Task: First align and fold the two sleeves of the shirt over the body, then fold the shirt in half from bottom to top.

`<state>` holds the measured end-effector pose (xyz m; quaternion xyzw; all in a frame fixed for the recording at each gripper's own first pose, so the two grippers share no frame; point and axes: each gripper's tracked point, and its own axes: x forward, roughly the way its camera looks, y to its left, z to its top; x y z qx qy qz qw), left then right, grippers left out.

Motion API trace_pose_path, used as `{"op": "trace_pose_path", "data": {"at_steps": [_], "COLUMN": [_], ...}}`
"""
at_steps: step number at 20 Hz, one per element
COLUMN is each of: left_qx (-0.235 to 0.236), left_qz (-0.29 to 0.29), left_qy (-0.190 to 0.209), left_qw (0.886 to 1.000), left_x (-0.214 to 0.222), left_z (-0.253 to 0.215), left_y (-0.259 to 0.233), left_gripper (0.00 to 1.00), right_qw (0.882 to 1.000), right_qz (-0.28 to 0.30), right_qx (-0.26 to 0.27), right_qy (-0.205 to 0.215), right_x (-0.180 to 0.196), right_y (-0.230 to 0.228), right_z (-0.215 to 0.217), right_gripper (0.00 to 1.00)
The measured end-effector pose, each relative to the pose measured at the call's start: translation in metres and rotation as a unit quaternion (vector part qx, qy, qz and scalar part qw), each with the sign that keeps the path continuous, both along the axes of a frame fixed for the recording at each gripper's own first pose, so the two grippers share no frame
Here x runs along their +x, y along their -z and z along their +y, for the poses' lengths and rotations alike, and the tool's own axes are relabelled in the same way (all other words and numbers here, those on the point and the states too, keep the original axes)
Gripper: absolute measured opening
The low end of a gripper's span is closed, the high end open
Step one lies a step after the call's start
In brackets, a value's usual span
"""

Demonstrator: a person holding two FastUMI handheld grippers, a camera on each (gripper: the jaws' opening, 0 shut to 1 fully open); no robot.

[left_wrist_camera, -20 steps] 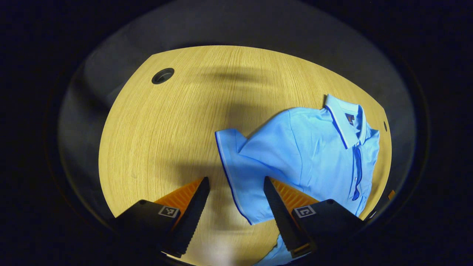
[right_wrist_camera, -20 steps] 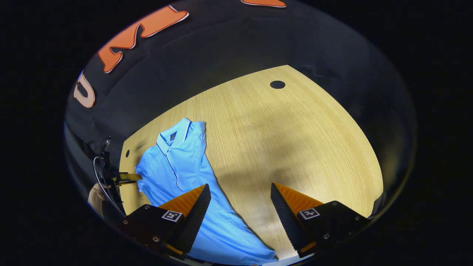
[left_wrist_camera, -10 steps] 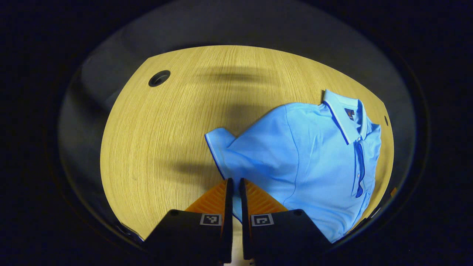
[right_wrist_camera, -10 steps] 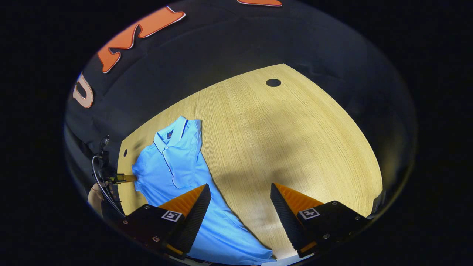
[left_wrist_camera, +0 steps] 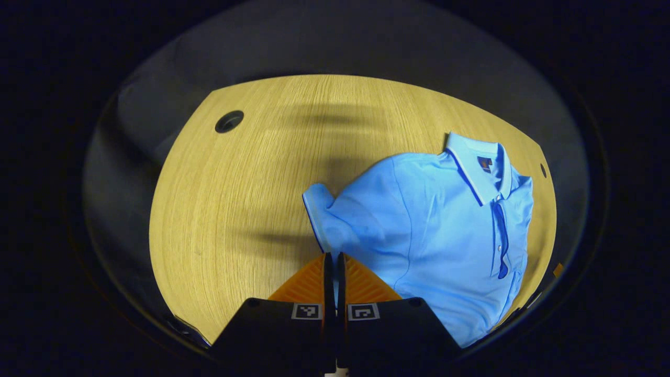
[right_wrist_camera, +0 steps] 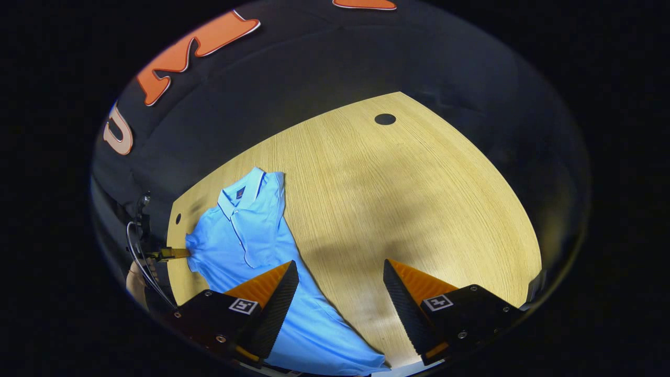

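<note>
A light blue polo shirt [left_wrist_camera: 439, 230] lies face up on the wooden table [left_wrist_camera: 235, 199], its white-trimmed collar [left_wrist_camera: 479, 167] toward the far right. My left gripper [left_wrist_camera: 333, 257] is shut on the edge of the shirt's near sleeve [left_wrist_camera: 324, 220], which bunches up just ahead of the fingertips. In the right gripper view the same shirt [right_wrist_camera: 251, 235] lies to the left, and my right gripper [right_wrist_camera: 340, 269] hangs open above the table beside the shirt's side, holding nothing. The left gripper [right_wrist_camera: 172, 253] shows small at the shirt's far sleeve.
A round cable hole [left_wrist_camera: 229, 121] sits in the table's far left corner, another hole [right_wrist_camera: 385, 119] at the far side in the right gripper view. A hand [right_wrist_camera: 137, 277] and cable [right_wrist_camera: 137, 246] show at the left table edge.
My left gripper closed on the sleeve edge and has drawn it a little, bunching the sleeve. The right gripper stays open and almost still.
</note>
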<state>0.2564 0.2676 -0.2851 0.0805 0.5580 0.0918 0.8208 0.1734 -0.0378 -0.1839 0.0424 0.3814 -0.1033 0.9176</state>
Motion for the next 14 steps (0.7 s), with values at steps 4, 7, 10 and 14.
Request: {"op": "trace_pose_path", "data": {"at_steps": [4, 7, 10, 14], "left_qx": [-0.002, -0.01, -0.013, -0.034], "left_qz": [-0.019, -0.028, -0.032, -0.029], "left_qy": [0.033, 0.064, 0.095, 0.126], "left_qw": [0.999, 0.997, 0.995, 0.991], "left_x": [0.003, 0.004, 0.005, 0.005], "left_z": [-0.03, -0.062, -0.095, -0.148], "left_y": [-0.025, -0.038, -0.045, -0.043], "left_gripper": [0.05, 0.05, 0.04, 0.04], "right_qw": [1.0, 1.0, 1.0, 1.0], "right_qz": [0.005, 0.007, 0.005, 0.006], "right_qx": [0.0, -0.002, 0.004, 0.003], "right_qy": [-0.012, -0.018, -0.019, -0.017], "right_x": [-0.003, -0.003, -0.003, -0.003], "right_y": [-0.003, -0.002, -0.004, -0.001], "right_z": [0.0, 0.001, 0.001, -0.001], "right_gripper": [0.98, 0.98, 0.98, 0.98]}}
